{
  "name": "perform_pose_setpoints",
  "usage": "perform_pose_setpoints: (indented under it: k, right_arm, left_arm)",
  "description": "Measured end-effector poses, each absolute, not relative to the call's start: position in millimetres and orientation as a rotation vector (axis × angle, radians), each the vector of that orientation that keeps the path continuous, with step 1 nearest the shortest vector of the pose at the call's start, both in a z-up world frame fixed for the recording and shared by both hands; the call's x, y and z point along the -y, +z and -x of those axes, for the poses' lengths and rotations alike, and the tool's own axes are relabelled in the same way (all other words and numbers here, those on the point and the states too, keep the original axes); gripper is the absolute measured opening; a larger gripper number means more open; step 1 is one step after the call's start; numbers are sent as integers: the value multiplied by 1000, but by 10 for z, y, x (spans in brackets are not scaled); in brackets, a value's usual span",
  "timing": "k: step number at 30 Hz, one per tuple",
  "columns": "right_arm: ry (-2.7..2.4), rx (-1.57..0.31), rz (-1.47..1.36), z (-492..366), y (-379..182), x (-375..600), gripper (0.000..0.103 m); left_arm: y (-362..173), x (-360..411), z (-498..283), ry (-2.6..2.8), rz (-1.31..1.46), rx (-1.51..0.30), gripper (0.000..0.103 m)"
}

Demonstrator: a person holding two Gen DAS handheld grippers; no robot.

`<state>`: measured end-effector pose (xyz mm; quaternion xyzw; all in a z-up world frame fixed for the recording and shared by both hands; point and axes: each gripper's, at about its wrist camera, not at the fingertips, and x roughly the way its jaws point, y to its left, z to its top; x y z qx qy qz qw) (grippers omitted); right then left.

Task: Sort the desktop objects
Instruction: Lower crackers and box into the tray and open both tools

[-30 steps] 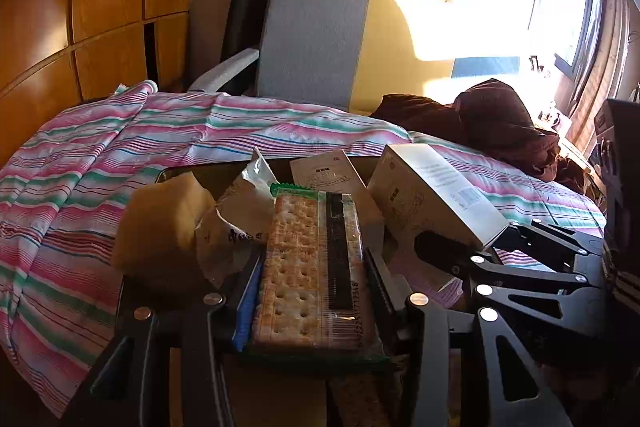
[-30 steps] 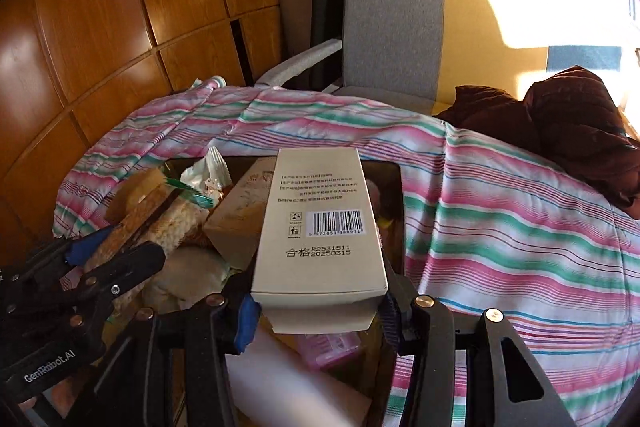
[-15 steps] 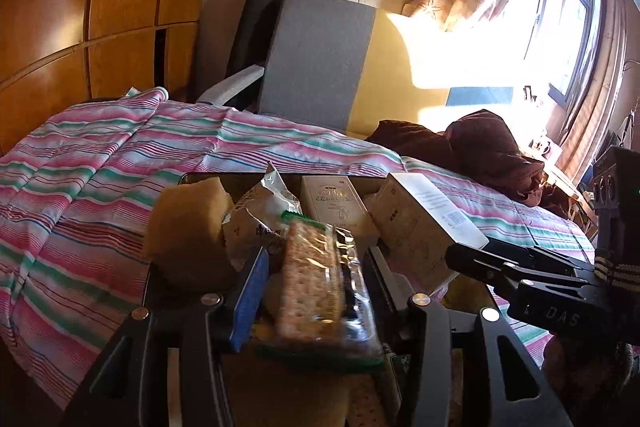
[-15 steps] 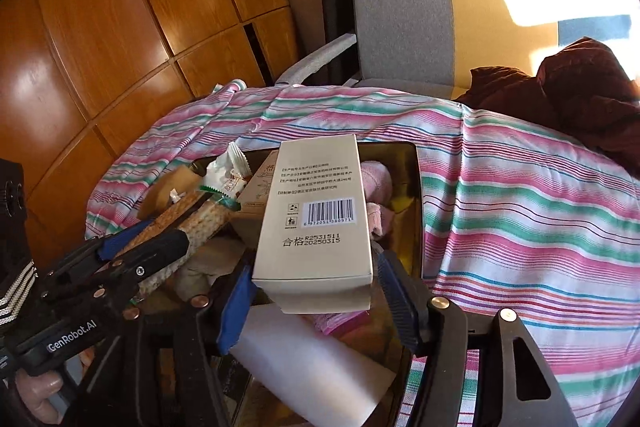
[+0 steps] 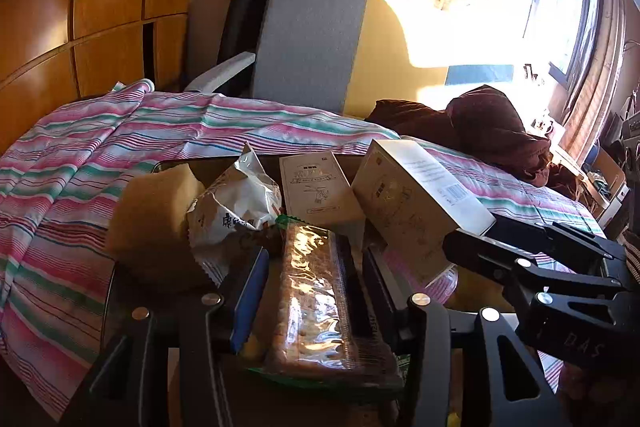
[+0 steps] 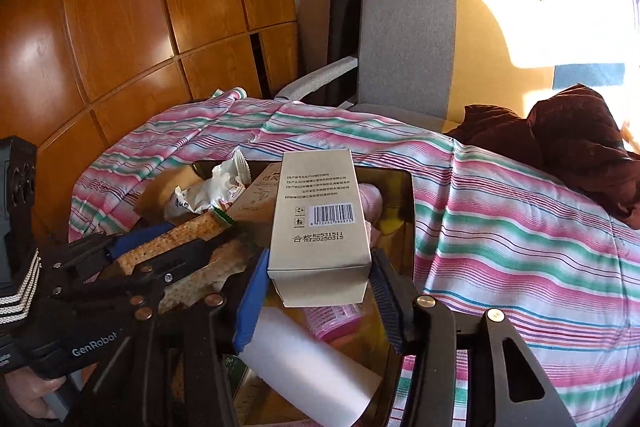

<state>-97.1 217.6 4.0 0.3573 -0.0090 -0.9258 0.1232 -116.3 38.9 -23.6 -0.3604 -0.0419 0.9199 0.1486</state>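
Closing on a barcoded box (image 6: 320,215), the right fingers (image 6: 248,303); left fingers (image 5: 250,291) clamp a cracker pack (image 5: 316,303).

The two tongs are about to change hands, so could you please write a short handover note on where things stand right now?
Left tongs: gripping the cracker pack, lifted over the tray.
Right tongs: jaws closing, with the beige barcode box between the pads.
In the tray: white snack bag, tan sponge-like block, second beige box, white roll, pink item.
Done: two items picked up.
Left: set both down in their places, which are not in view, then sort the rest.
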Motion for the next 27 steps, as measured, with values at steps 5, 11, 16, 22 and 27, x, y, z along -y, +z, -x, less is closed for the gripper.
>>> perform_pose_setpoints:
  k: [5, 11, 16, 22, 27]
  right_arm:
    - [-2684, 77, -1040, 938, 29, -2225, 53]
    - [-2705, 129, -969, 838, 133, -2298, 56]
    - [-2713, 154, -895, 640, 261, -2309, 58]
    - [-2574, 88, -838, 486, 372, -1857, 58]
    - [-2507, -45, -842, 502, 350, -1366, 58]
  left_arm:
    - [-80, -240, 1058, 2646, 985, 200, 50]
    - [68, 154, 893, 2711, 954, 292, 50]
    - [40, 556, 702, 2787, 984, 330, 50]
    - [-72, 797, 488, 2791, 1012, 369, 50]
    - [-125, 815, 394, 2777, 996, 364, 50]
